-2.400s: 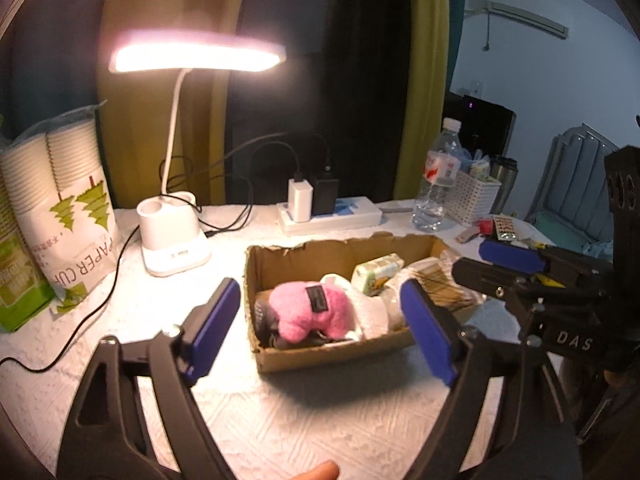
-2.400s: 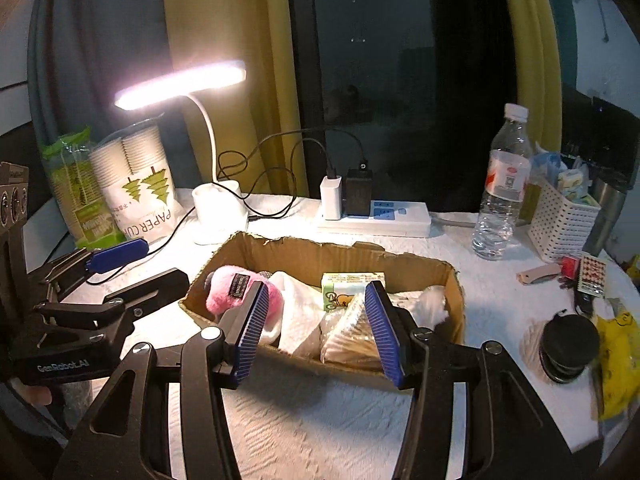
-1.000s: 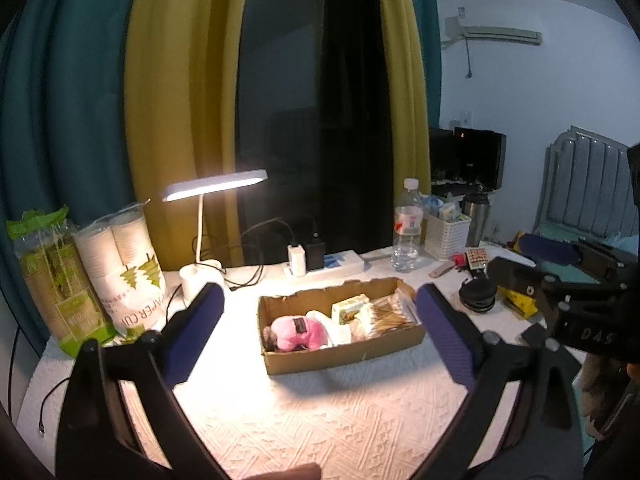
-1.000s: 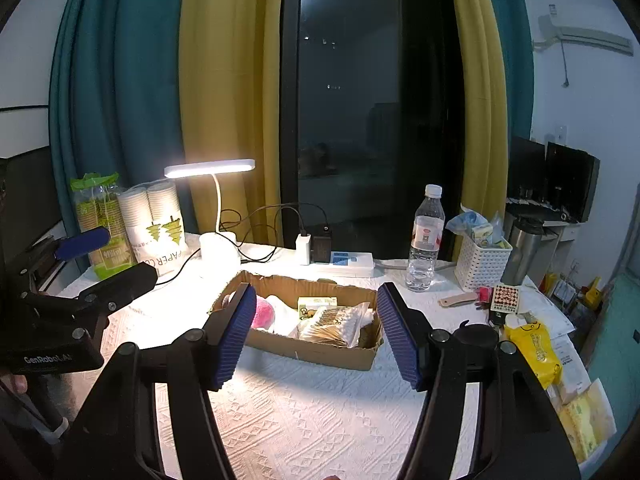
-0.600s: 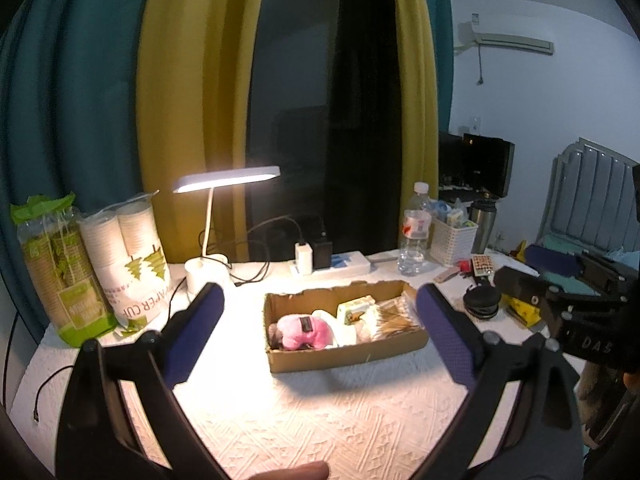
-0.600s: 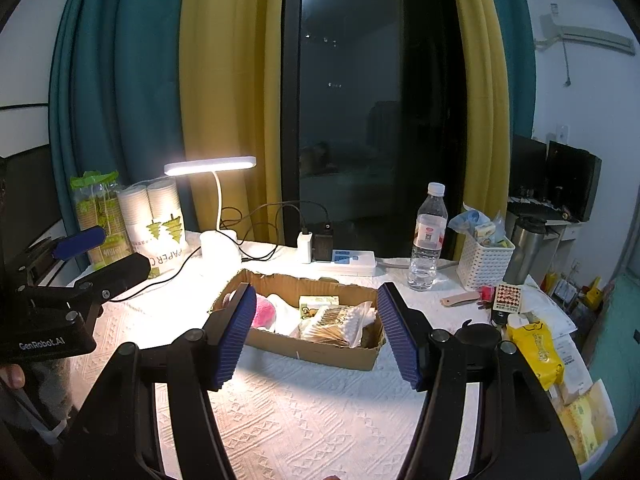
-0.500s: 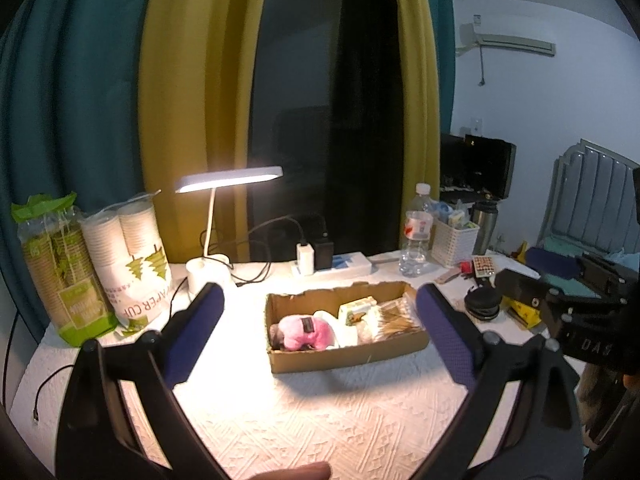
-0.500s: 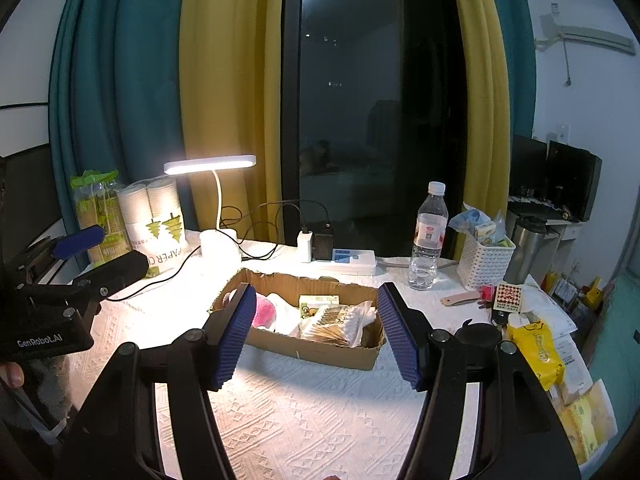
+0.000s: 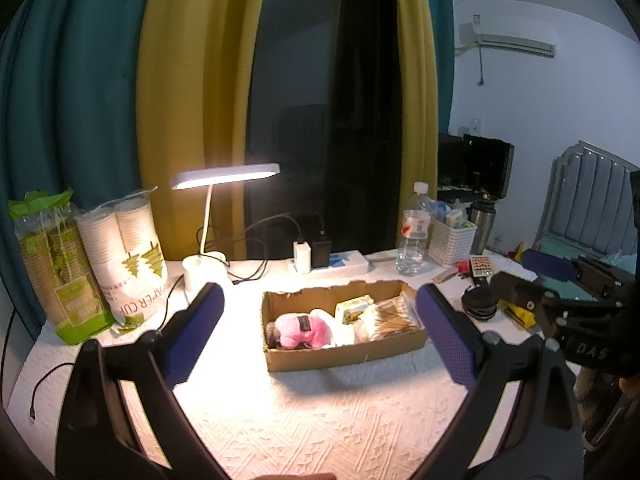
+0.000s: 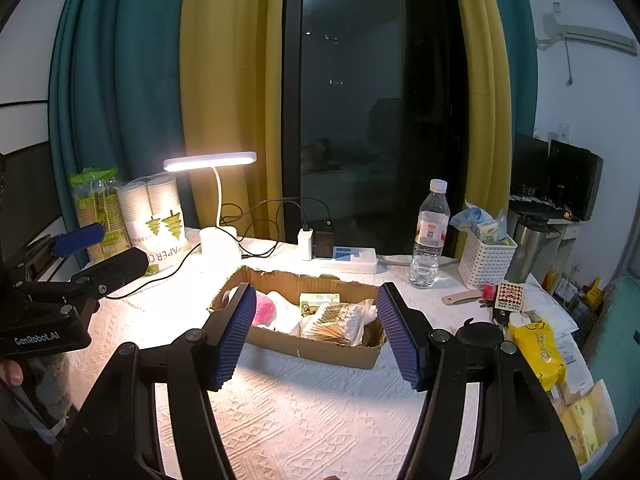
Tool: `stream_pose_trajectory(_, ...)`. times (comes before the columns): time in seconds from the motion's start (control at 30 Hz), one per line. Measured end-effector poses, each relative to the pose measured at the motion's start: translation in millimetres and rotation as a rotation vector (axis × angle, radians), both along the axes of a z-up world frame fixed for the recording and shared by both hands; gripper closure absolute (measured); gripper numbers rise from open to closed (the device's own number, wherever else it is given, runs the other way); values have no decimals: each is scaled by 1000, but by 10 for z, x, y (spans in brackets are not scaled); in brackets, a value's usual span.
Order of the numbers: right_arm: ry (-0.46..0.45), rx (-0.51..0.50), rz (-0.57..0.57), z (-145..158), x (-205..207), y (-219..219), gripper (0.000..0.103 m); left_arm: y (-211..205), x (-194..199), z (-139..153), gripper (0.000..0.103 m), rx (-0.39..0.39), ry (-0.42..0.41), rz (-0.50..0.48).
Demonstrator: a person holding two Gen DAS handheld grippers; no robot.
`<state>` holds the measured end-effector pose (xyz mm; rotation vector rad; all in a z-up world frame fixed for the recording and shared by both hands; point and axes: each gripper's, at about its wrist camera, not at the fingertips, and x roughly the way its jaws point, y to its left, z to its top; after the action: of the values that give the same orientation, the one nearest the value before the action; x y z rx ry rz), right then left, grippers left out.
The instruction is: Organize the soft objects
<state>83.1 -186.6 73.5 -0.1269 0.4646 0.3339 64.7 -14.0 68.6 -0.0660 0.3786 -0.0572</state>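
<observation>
1. The left gripper (image 9: 320, 332) was held well back from the cardboard box (image 9: 344, 354), jaws spread wide, nothing between them. The right gripper (image 10: 316, 336) was likewise wide open and empty, its blue pads framing the box from the near side. Judged a stand-off pose for surveying, not a grasp.
2. The box sat mid-table on the white textured cloth (image 10: 320, 408), under the lit desk lamp (image 9: 226, 174), likely placed there for light.
3. Soft items were already gathered inside the box: a pink plush (image 9: 302, 330) at its left end, white tissue-like wads beside it, and a cotton swab pack (image 10: 340, 322) toward the right end. A small green-and-yellow carton (image 9: 354, 308) lay against the back wall; its print was too small to read.
4. Writing: "PAPER CU…" on the cup sleeve (image 9: 132, 256) at the table's back left corner; "GenRobot.AI" on the left gripper body in the right view; "DAS" on the right gripper body in the left view.
5. The water bottle (image 10: 430, 236) and white basket (image 10: 486, 258) stood by the back right edge, apart from the box.
</observation>
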Motion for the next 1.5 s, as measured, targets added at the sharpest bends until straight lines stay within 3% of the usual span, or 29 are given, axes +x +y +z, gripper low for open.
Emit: stream_pose_trajectory(1.5,4,-2,2,-19,11,15,37,16,-19,31,5,-5,-6,-6)
